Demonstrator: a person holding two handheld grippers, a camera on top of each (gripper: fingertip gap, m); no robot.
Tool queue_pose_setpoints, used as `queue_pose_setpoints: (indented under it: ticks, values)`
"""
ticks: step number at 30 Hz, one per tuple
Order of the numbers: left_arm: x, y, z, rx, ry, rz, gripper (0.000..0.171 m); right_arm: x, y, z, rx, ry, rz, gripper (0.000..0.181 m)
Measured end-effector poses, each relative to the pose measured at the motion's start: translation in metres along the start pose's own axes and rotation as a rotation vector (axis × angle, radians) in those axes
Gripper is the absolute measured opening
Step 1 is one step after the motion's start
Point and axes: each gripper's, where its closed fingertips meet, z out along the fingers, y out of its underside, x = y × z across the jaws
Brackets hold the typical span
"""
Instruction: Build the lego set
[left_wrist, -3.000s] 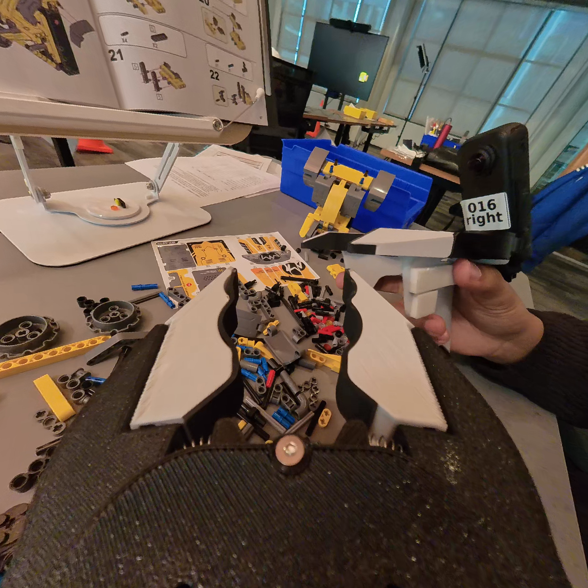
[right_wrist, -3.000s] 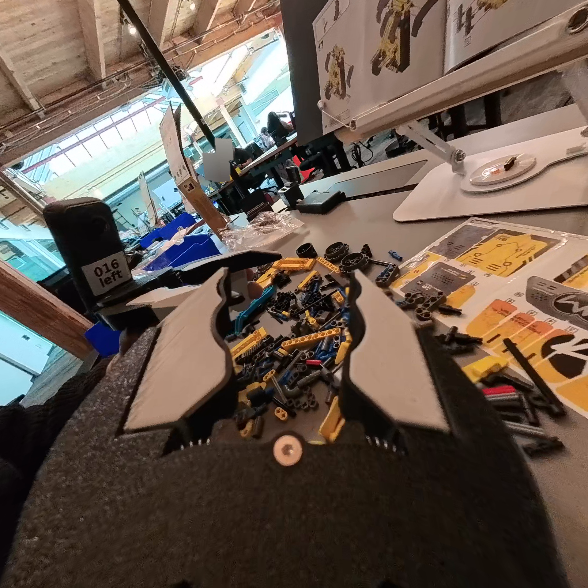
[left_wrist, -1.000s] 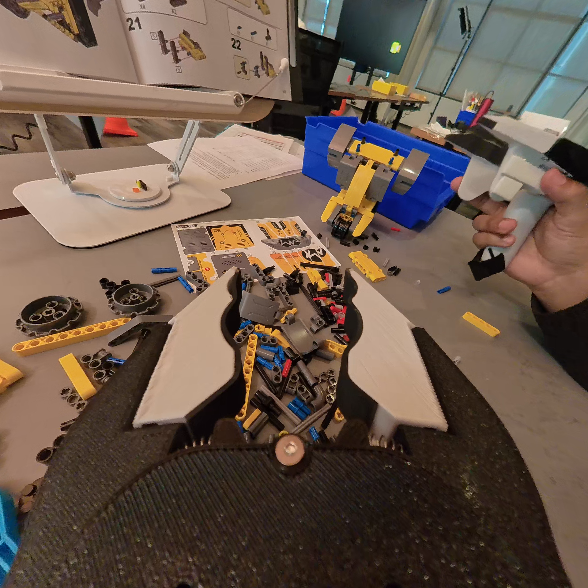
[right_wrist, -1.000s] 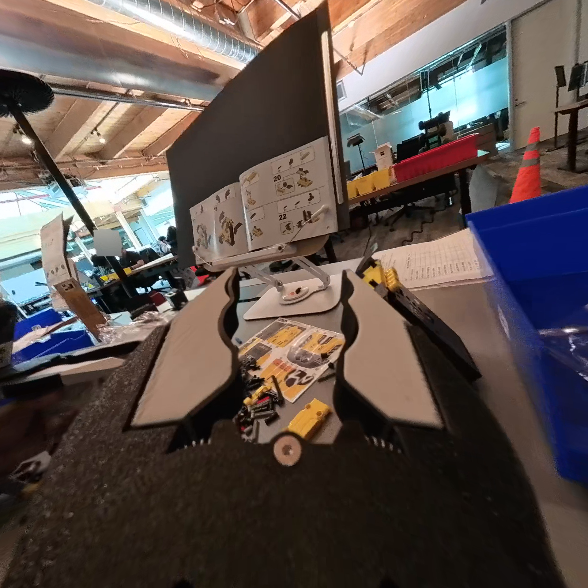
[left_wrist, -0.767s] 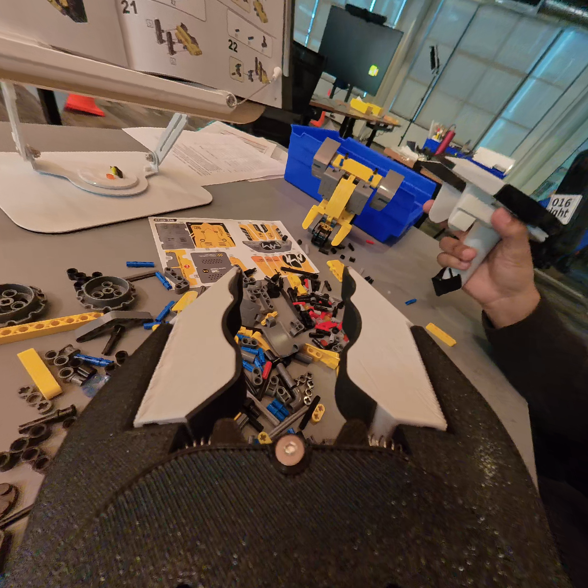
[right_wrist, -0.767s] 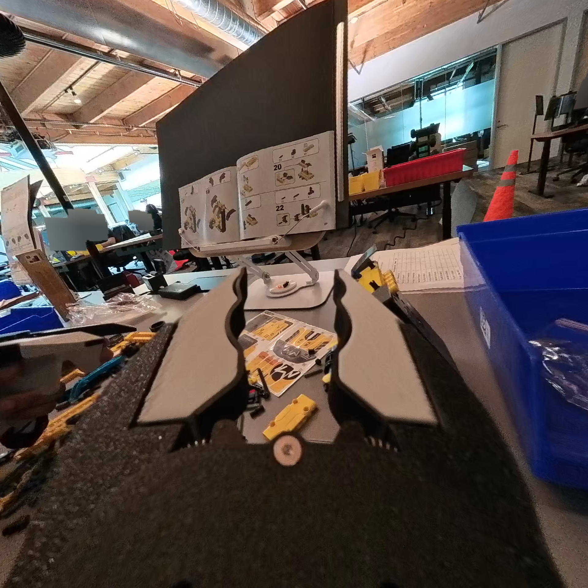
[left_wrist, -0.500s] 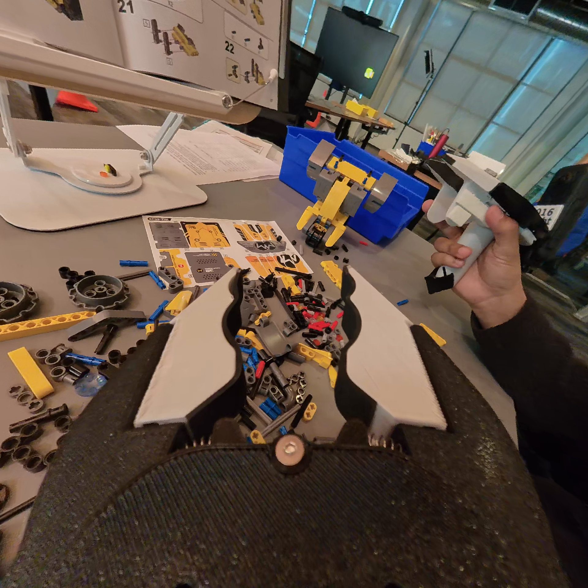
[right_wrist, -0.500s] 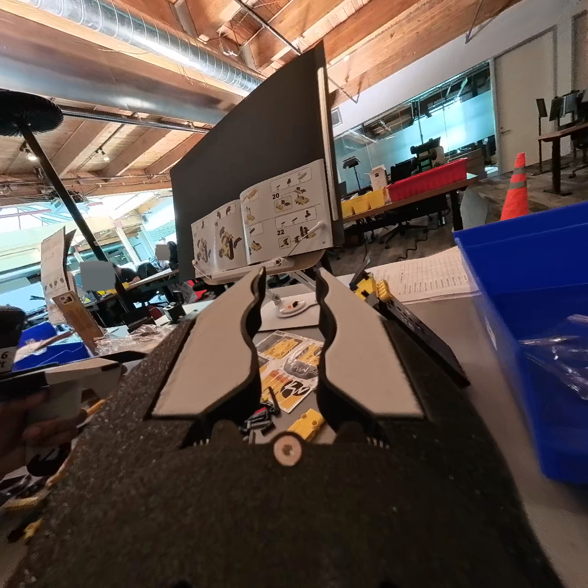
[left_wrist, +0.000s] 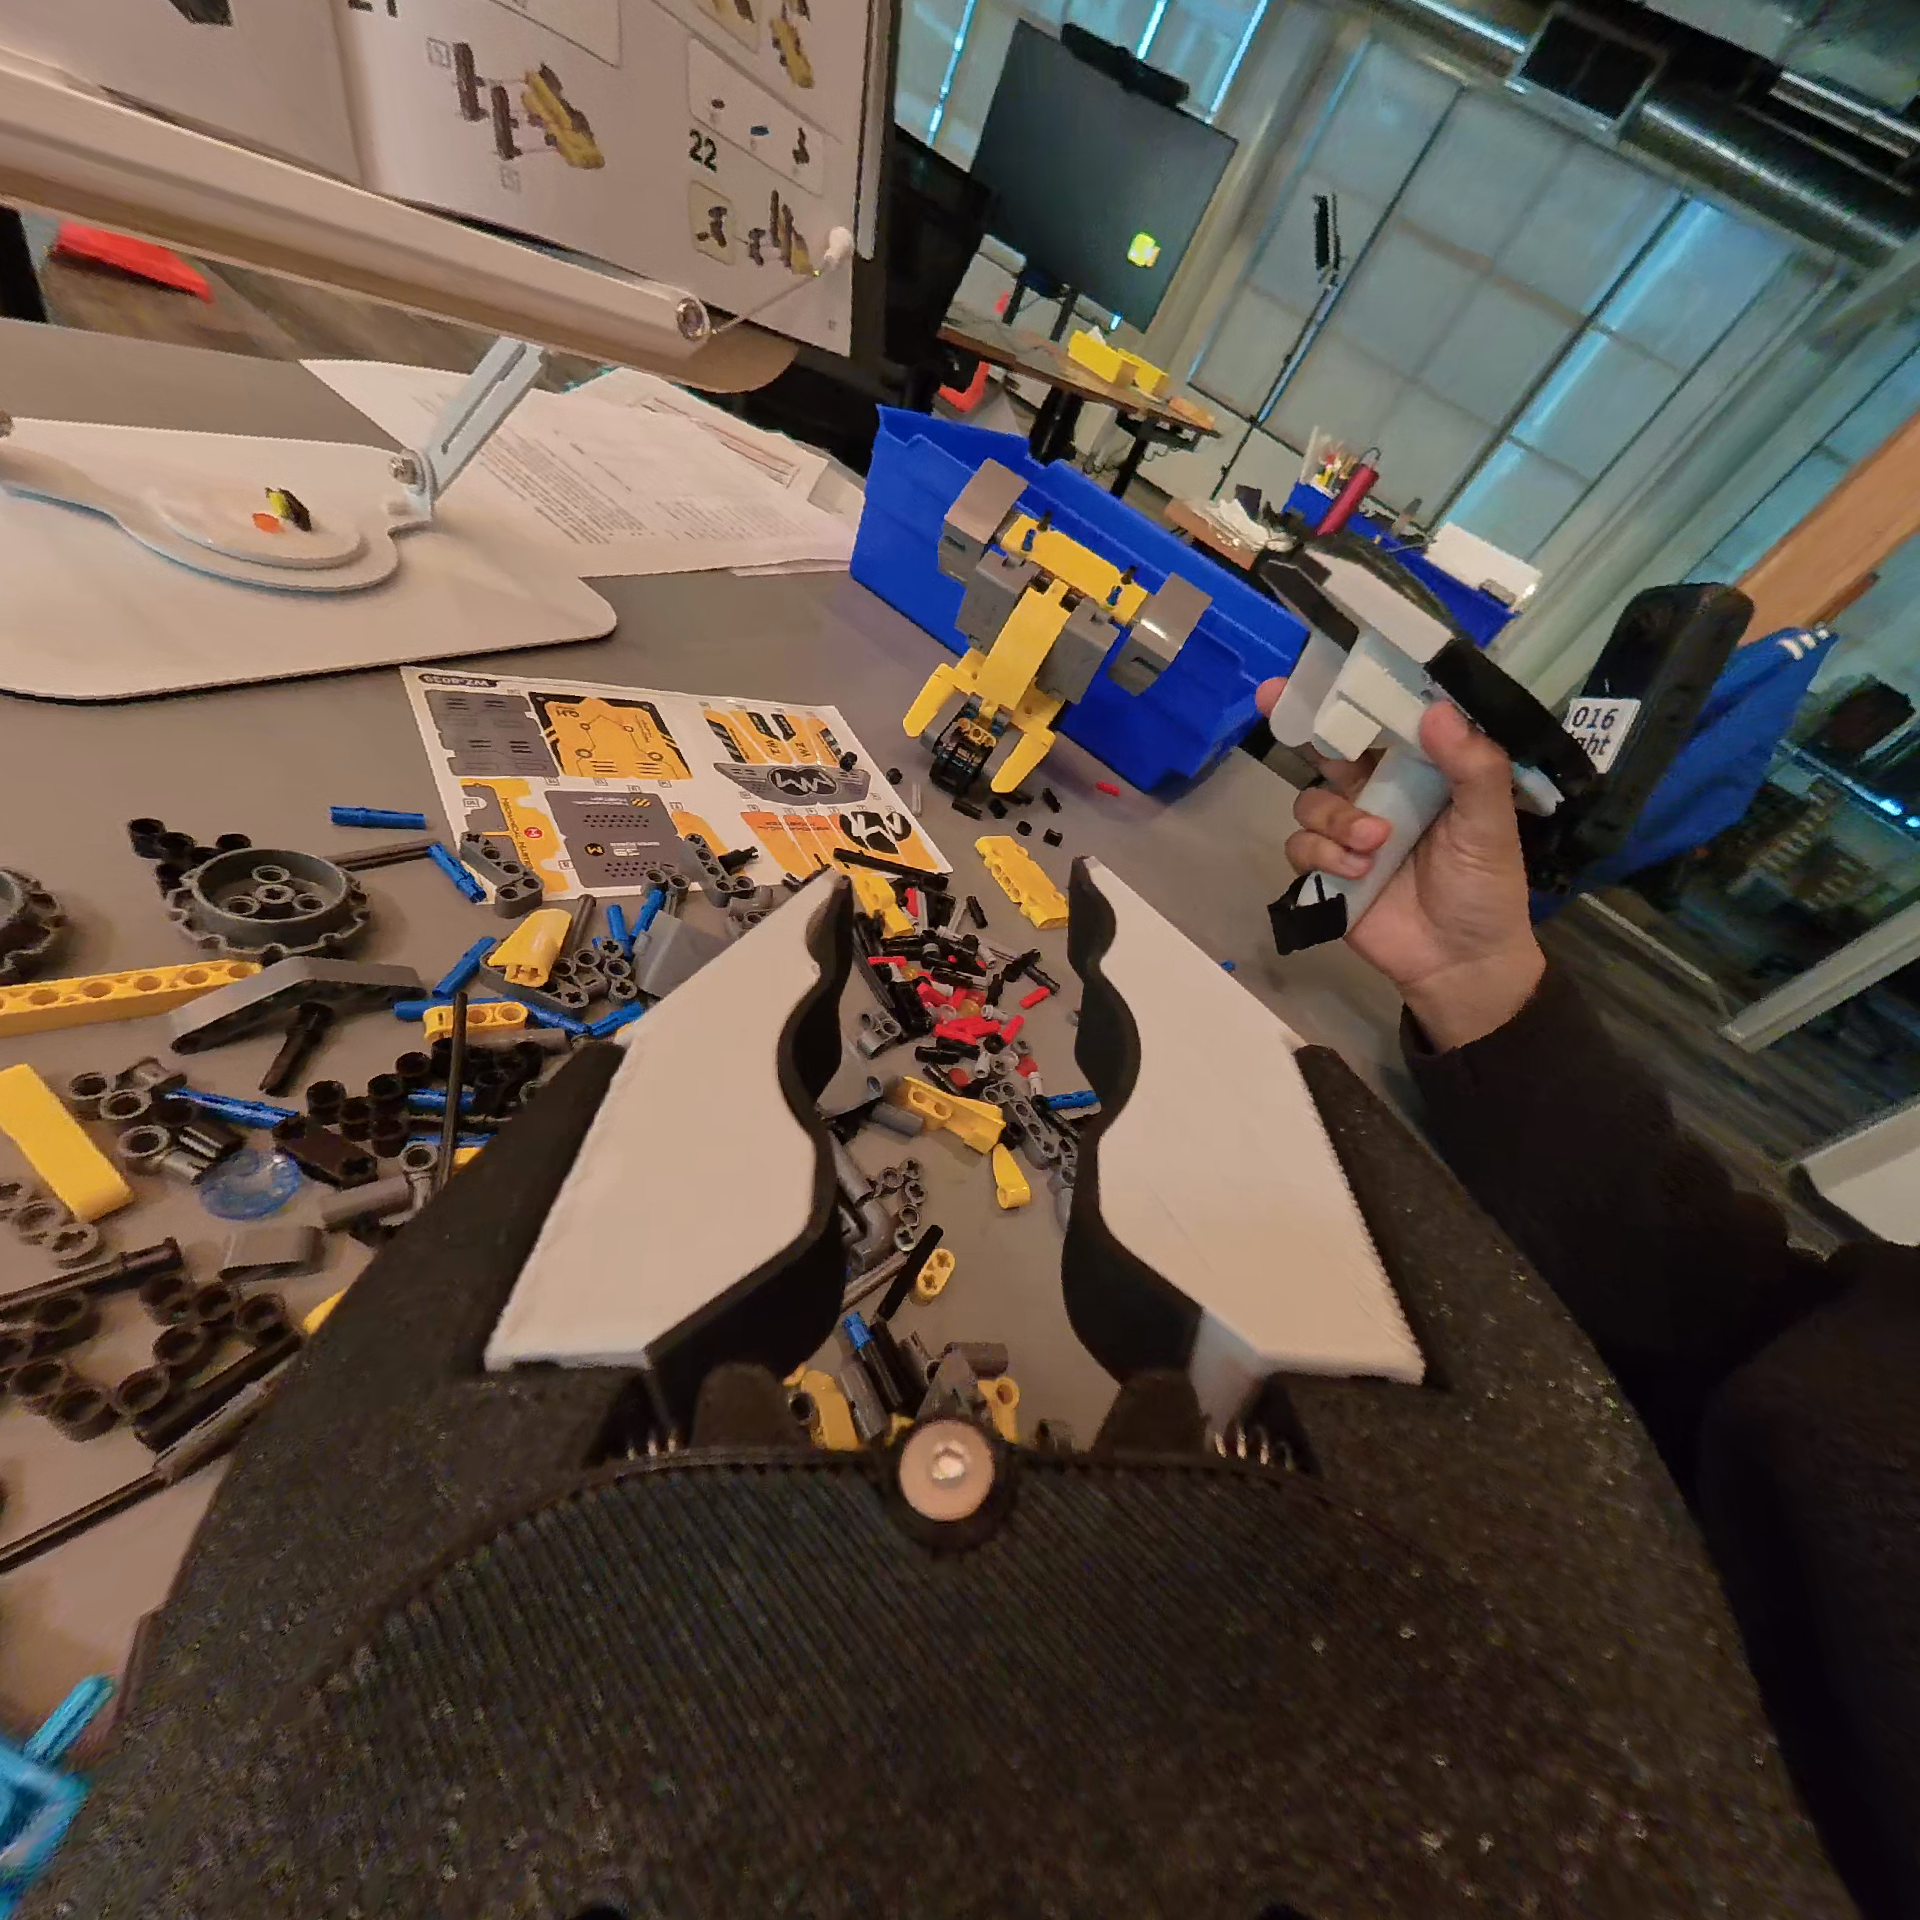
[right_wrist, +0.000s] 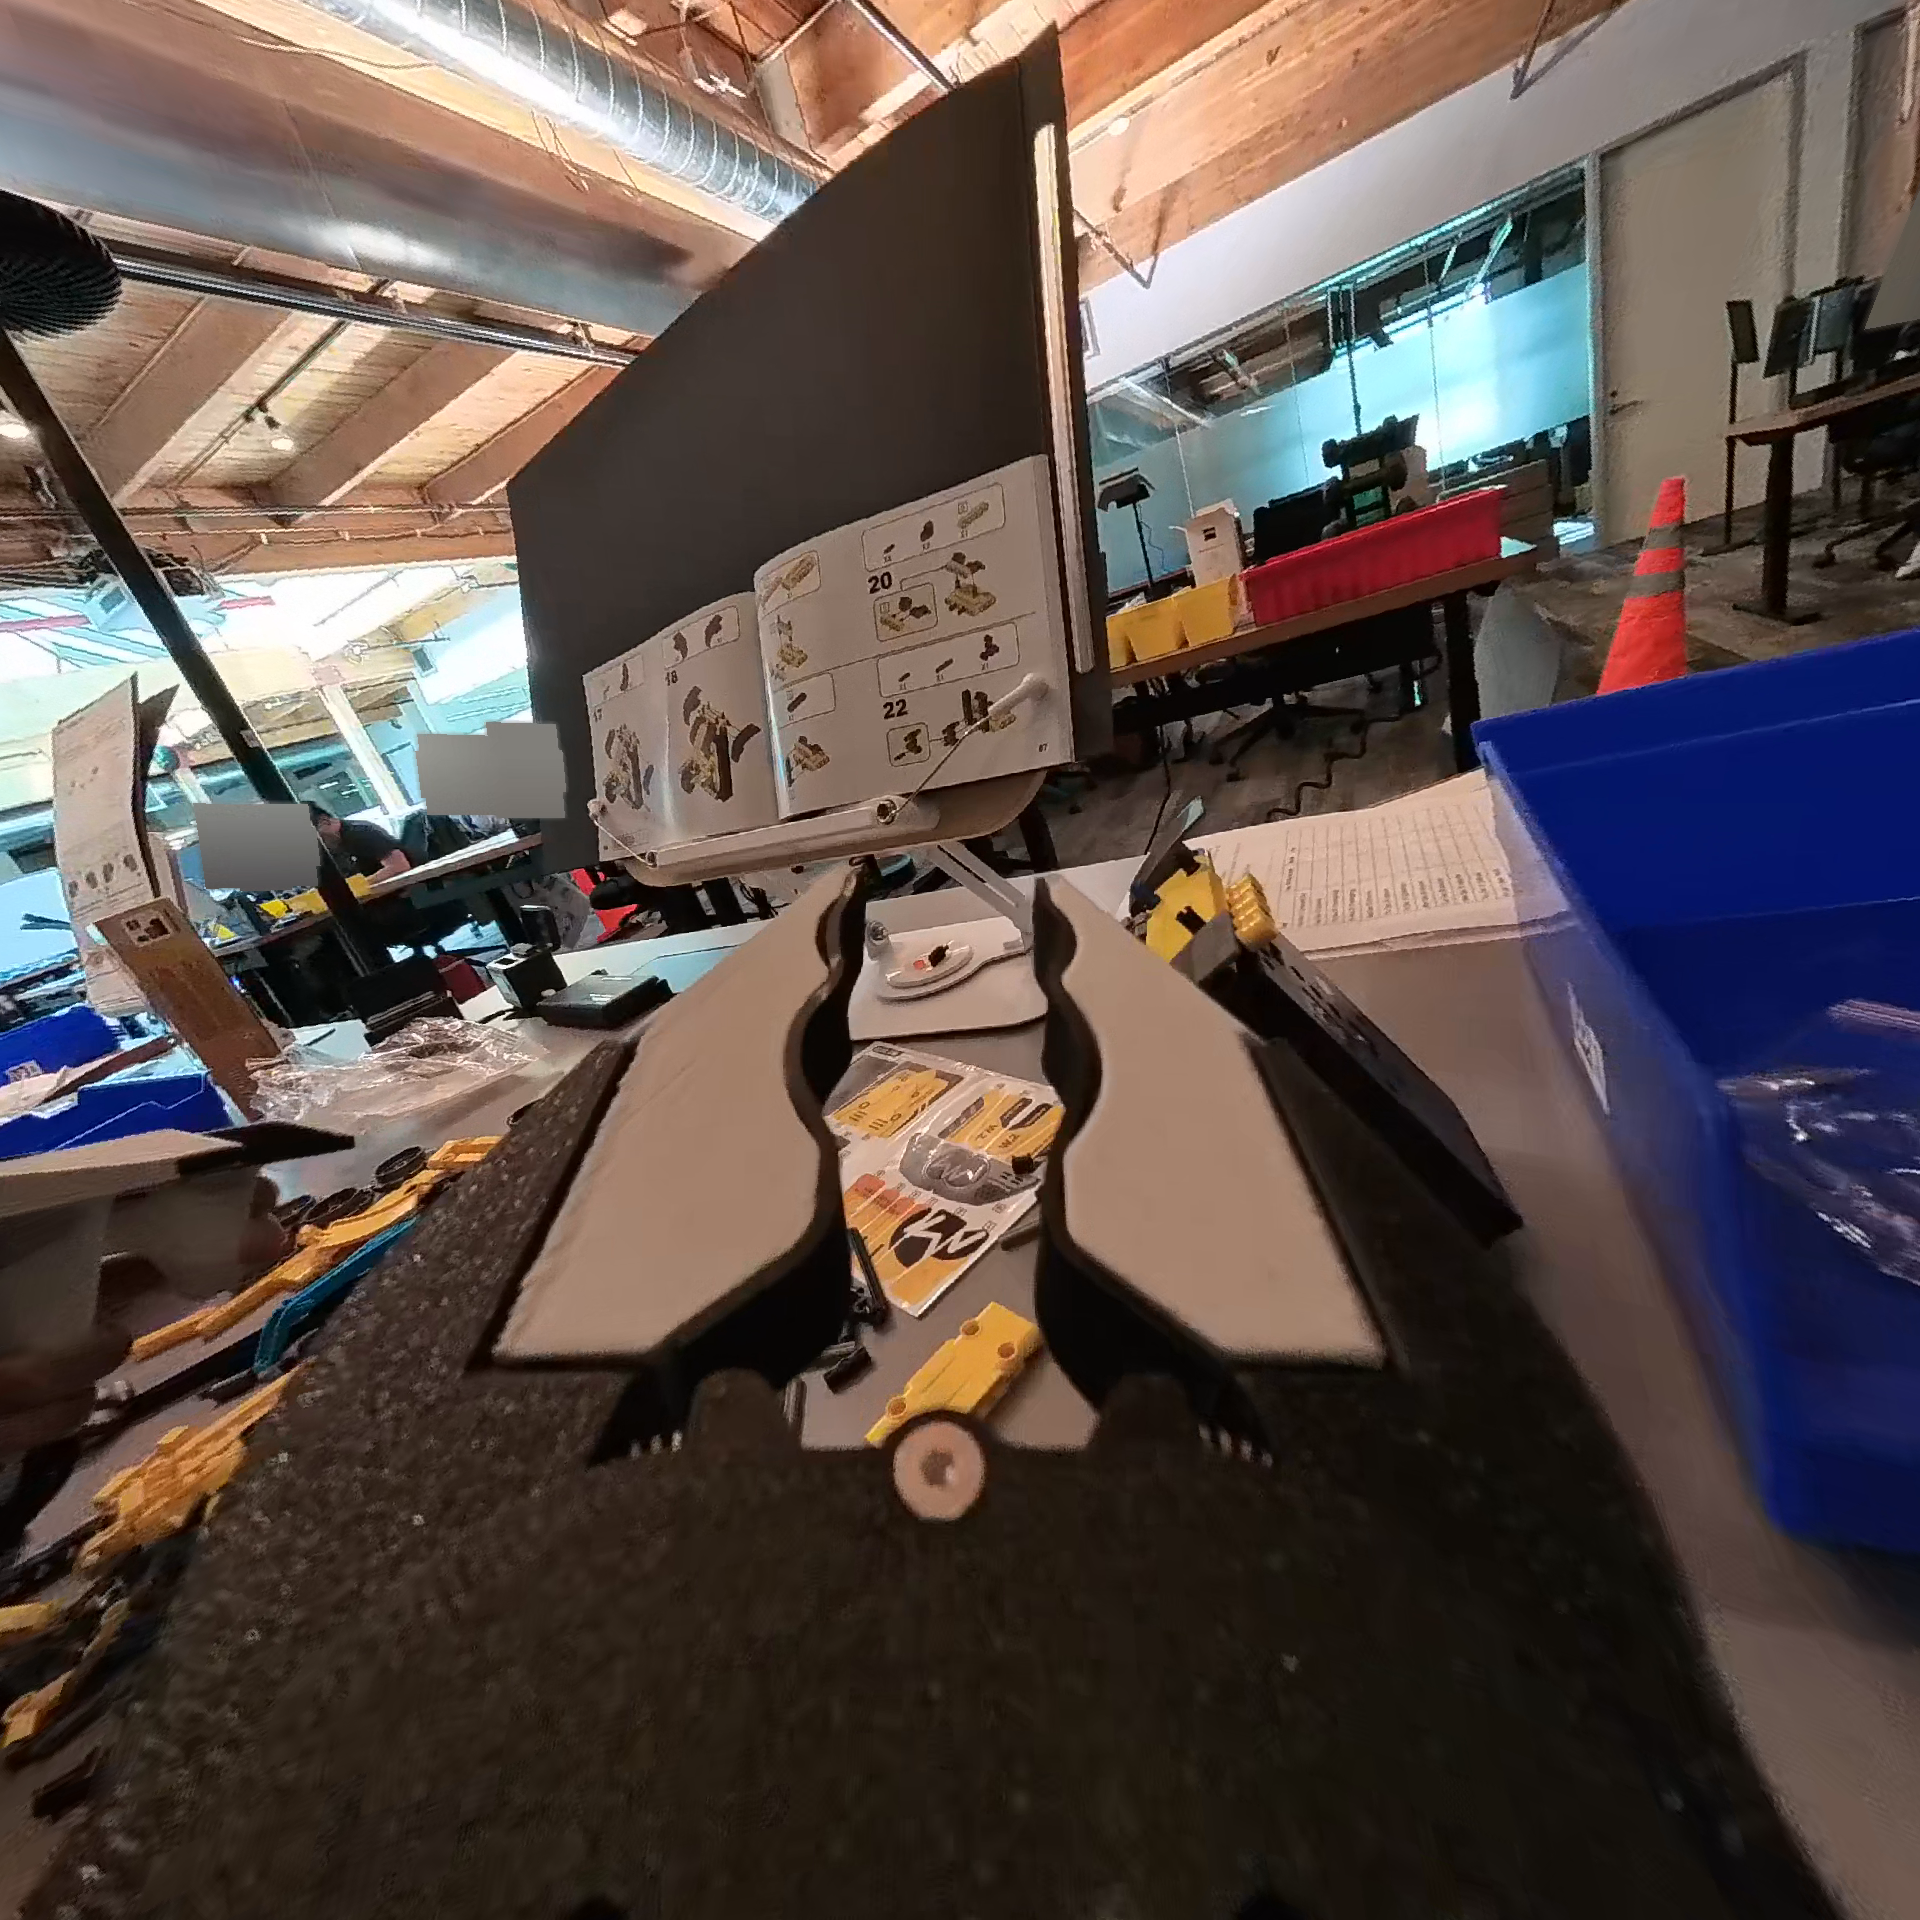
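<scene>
Bright daylight from windows (left_wrist: 1558, 312); wide-angle bending at edges, slight motion blur in right view.

The left gripper (left_wrist: 951, 894) hangs above the grey bench (left_wrist: 1164, 894) with its fingers (left_wrist: 707, 1091) spread and nothing between them. Under and between the fingers lies a heap of loose pieces (left_wrist: 935, 1039), black, red, yellow and blue. Just beyond the fingertips lies a sticker sheet (left_wrist: 665, 769); farther out stands the partly built yellow model (left_wrist: 1039, 644), leaning against a blue bin (left_wrist: 914, 520). Off to the right of the fingers, a hand (left_wrist: 1423, 862) holds the right gripper (left_wrist: 1340, 613) up above the bench.
</scene>
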Motion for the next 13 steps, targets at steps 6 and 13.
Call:
queue_pose_setpoints:
  ticks: [6,13]
  values:
    - [-0.011,-0.009,-0.016,0.049,-0.066,0.042,0.040,0.004,0.005,0.002,-0.016,0.004,0.028,0.033]
    - [-0.014,0.000,-0.016,0.039,-0.036,-0.021,0.042,0.001,0.010,0.005,-0.035,-0.004,0.028,0.035]
